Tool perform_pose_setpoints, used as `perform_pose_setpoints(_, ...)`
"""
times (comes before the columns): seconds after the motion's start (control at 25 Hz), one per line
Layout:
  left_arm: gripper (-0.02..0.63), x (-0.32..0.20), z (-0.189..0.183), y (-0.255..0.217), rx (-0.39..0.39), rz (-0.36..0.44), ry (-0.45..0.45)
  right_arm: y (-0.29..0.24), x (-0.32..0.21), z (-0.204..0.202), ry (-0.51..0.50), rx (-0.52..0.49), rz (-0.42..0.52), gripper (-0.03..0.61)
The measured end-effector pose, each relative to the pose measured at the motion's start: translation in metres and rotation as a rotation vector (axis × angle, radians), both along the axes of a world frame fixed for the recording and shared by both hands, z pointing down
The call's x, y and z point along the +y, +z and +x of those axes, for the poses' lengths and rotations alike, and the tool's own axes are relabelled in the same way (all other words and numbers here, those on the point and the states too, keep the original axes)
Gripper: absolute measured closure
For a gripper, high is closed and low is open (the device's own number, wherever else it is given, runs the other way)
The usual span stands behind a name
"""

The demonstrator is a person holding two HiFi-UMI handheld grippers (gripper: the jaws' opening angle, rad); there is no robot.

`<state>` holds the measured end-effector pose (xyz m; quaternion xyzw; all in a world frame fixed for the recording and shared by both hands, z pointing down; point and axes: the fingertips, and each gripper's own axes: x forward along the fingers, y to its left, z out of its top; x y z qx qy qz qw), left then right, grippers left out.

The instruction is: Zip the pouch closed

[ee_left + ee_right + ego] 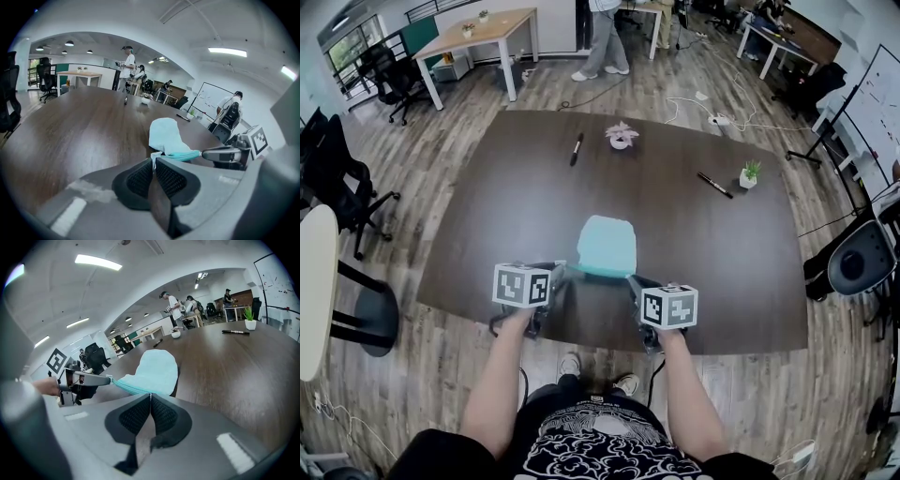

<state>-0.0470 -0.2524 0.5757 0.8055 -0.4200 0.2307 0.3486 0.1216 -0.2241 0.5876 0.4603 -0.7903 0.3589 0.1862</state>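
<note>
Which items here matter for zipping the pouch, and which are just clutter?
In the job:
pouch
left gripper, shut on the pouch's near edge
right gripper, shut on the same edge

Lying about:
pens, two, far side of the table
pink potted plant
green potted plant

Your pouch (607, 246) lies on the surface (487, 234) near the front edge, left claw (566, 271) at its near-left corner, right claw (630, 278) at its near-right. Behind it: marker (577, 148) left, potted plant (621, 136) centre, pen (713, 184) and small plant (750, 174) right.
</note>
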Motion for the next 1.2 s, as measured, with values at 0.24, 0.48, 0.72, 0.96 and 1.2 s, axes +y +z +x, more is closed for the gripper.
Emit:
perform_pose_setpoints(0.24, 0.583, 0.008, 0.002, 0.008, -0.010, -0.021, 0.016, 0.009, 0.005, 0.002, 0.007, 0.006, -0.024, 0.571)
perform_pose_setpoints(0.48, 0.575, 0.014, 0.001, 0.017, -0.022, -0.037, 0.025, 0.017, 0.009, 0.002, 0.005, 0.016, -0.049, 0.568)
perform_pose_setpoints(0.72, 0.487, 0.010, 0.000, 0.011, -0.023, -0.020, 0.025, 0.016, 0.008, 0.003, 0.004, 0.017, -0.048, 0.561)
perform_pose_setpoints(0.96, 0.485, 0.007, 0.004, 0.000, -0.023, 0.014, 0.030, 0.004, 0.003, 0.004, 0.010, 0.012, -0.017, 0.557)
perform_pose_setpoints(1.2, 0.485, -0.005, 0.015, -0.020, -0.008, 0.066, 0.052, -0.017, -0.008, 0.008, 0.021, 0.007, 0.033, 0.557)
